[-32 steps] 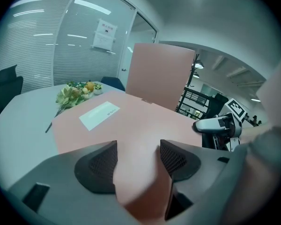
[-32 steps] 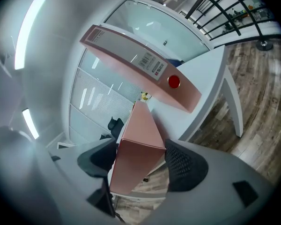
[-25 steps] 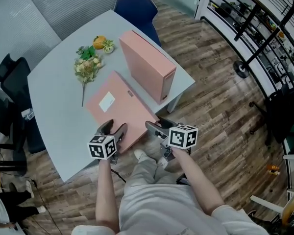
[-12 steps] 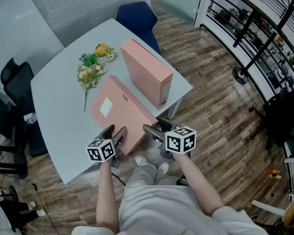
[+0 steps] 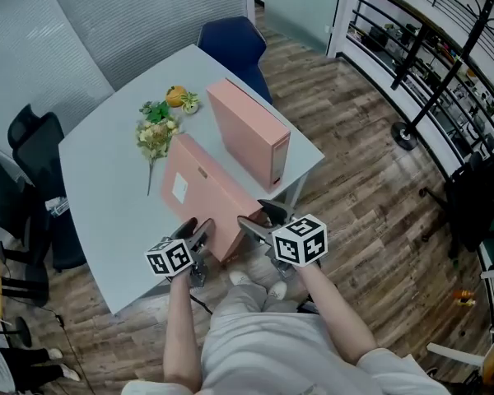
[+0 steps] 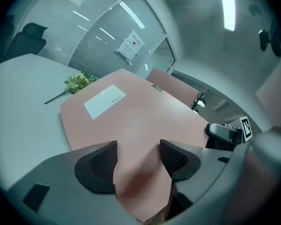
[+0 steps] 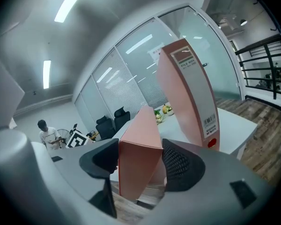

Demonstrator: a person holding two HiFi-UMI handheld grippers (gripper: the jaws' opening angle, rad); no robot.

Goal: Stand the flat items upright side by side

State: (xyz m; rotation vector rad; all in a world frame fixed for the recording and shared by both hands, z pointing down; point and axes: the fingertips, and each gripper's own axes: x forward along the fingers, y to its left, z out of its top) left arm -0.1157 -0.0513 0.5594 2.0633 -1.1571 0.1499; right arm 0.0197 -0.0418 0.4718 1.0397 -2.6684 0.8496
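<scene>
A pink file box point(image 5: 204, 194) leans with its near end raised off the grey table point(image 5: 99, 196); its white label point(image 6: 104, 99) faces up. My left gripper point(image 5: 195, 231) is shut on the box's near left corner point(image 6: 138, 161). My right gripper point(image 5: 258, 218) has the box's narrow near end point(image 7: 140, 149) between its jaws. Those jaws are closing, and both pads point(image 7: 178, 162) meet the box's sides. A second pink file box point(image 5: 251, 132) stands upright on the table just beyond, to the right point(image 7: 189, 93).
Artificial flowers point(image 5: 155, 132) and an orange fruit point(image 5: 177, 95) lie on the table's far left. A blue chair point(image 5: 235, 38) stands behind the table and a black chair point(image 5: 31, 138) at its left. A black railing point(image 5: 428, 56) runs along the right.
The near pink box has tipped from flat on the table to a steep lean, its near end lifted. Both grippers have stayed at that end and risen with it.
</scene>
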